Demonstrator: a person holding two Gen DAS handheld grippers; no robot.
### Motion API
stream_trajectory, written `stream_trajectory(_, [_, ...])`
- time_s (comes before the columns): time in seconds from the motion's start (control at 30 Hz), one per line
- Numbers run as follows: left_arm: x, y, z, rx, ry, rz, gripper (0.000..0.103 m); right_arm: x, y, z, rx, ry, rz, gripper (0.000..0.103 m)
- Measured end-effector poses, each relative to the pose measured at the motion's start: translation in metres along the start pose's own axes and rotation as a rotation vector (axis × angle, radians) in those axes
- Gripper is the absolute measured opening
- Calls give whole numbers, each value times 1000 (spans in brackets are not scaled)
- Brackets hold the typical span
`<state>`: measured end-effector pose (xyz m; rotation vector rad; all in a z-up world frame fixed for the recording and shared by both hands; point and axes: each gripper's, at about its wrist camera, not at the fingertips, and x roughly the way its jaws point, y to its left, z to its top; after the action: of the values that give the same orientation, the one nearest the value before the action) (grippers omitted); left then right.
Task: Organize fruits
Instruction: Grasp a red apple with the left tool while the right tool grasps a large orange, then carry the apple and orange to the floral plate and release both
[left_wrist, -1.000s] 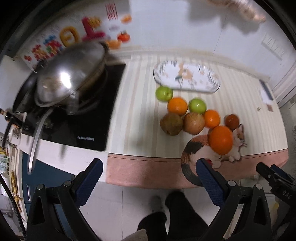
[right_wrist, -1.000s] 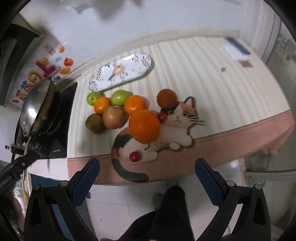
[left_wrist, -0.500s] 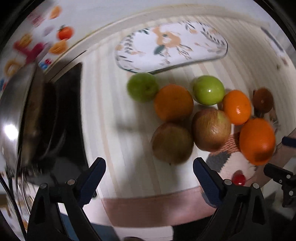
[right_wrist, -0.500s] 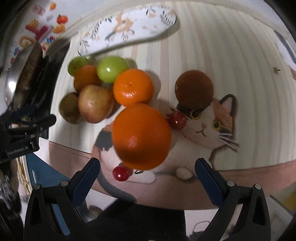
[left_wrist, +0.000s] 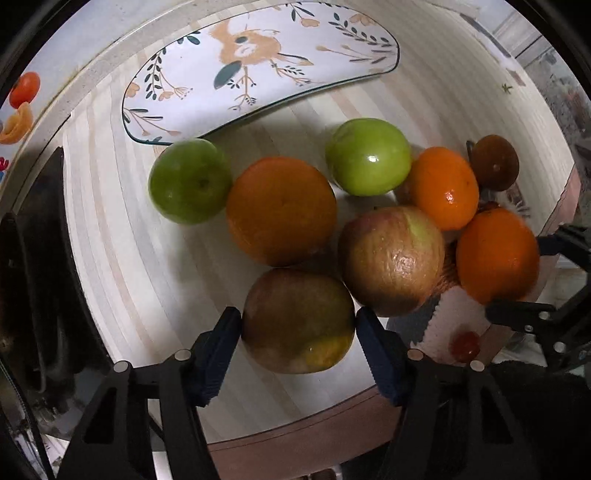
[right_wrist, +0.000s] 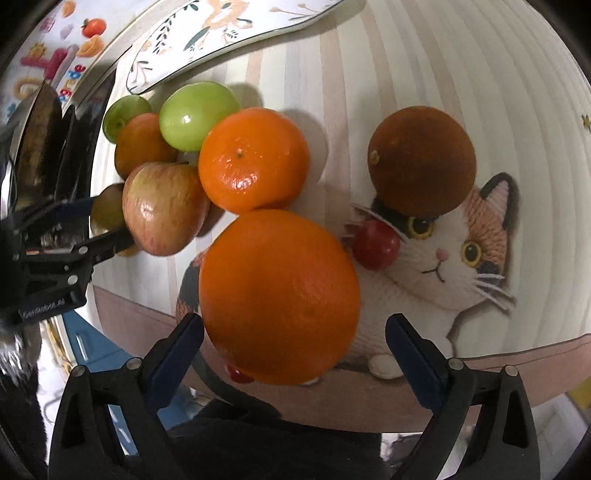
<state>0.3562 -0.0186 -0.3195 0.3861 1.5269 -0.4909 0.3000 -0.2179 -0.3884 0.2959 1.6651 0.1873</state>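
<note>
Both tools have dropped from high over the surface to right among the fruit since a second ago.

Left wrist view: the left tool (left_wrist: 298, 320) straddles the nearest apple (left_wrist: 297, 319), a brownish one at the front of the pile on the striped surface (left_wrist: 122, 258). Its jaws are closing, and the pads look to be just meeting the apple's sides. A second apple (left_wrist: 391, 258) sits just beside it, so the lift should go straight up. The floral plate (left_wrist: 266, 66) lies empty behind the fruit, the likely place to carry it.

Right wrist view: the right tool (right_wrist: 294, 339) frames the big orange (right_wrist: 279, 295) on the cat mat (right_wrist: 454, 258). Its jaws are closing too, though the right pad stands clear of the fruit, so nothing is gripped. It needs to finish closing first.
</note>
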Motion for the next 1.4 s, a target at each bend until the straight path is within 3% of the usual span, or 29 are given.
stream_trajectory(0.13, [-2,1,-3,-15,-30,3,62,9,5,4,24,0,12,80])
stream_trajectory(0.37, [0,11,-36,-176,-35,11,61,8,13,-5,47,1,-11,79])
stream_trajectory(0.57, [-1,25,-66,-283,-48,-36,62,10,17,-8,56,-2,-20,79])
stream_trajectory(0.9, [1,40,-57,-320,-76,-30,62,11,16,-8,68,-7,-39,80])
stream_trajectory(1.13, [-6,12,-61,-320,-86,-4,61,6,23,-15,65,-48,-70,78])
stream_trajectory(1.4, [-68,14,-51,-395,-212,-29,61,-28,19,-15,79,-88,12,77])
